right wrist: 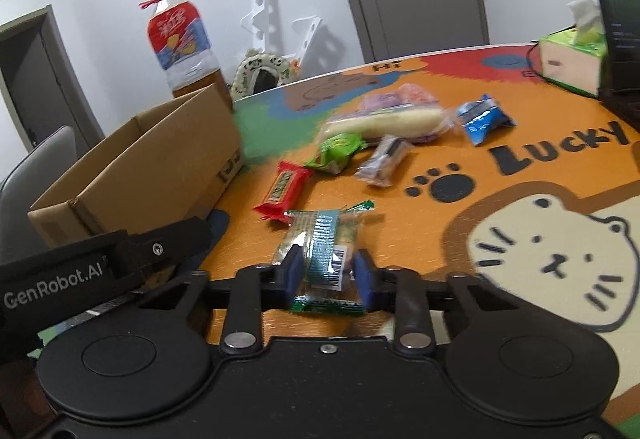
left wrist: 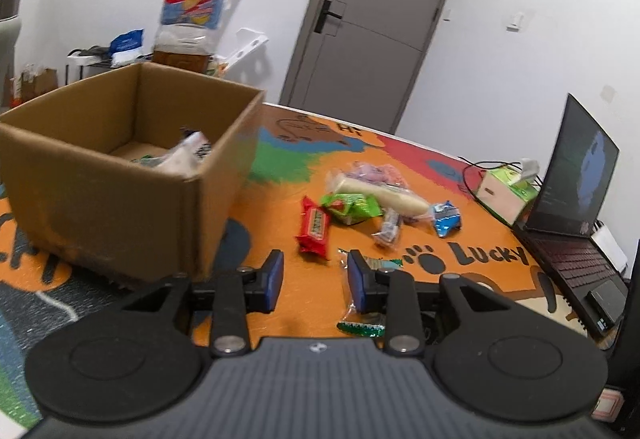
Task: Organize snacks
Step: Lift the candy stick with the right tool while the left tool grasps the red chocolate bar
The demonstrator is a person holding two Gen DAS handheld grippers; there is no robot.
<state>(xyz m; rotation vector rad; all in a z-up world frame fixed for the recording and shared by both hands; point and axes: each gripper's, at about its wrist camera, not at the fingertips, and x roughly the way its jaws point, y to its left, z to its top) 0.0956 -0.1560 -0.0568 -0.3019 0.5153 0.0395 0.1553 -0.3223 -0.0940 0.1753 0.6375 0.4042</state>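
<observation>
Crinkly green-edged snack packet (right wrist: 320,255) lies between the right gripper (right wrist: 326,273) fingers, parted, unclamped; light, slippery, best pinched mid-body; left gripper (left wrist: 316,279) open, empty.

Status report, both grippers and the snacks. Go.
Left gripper open, empty, near the cardboard box. Right gripper straddling the green-edged packet, grip unconfirmed. Red bar touches packet's far end.

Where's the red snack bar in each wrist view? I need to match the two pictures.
Left wrist: red snack bar lies centre, on the orange mat just beyond the open fingers.
Right wrist: red snack bar lies centre-left, past the clear packet.
Shared landmark: cardboard box, to the bar's left in both.
</observation>
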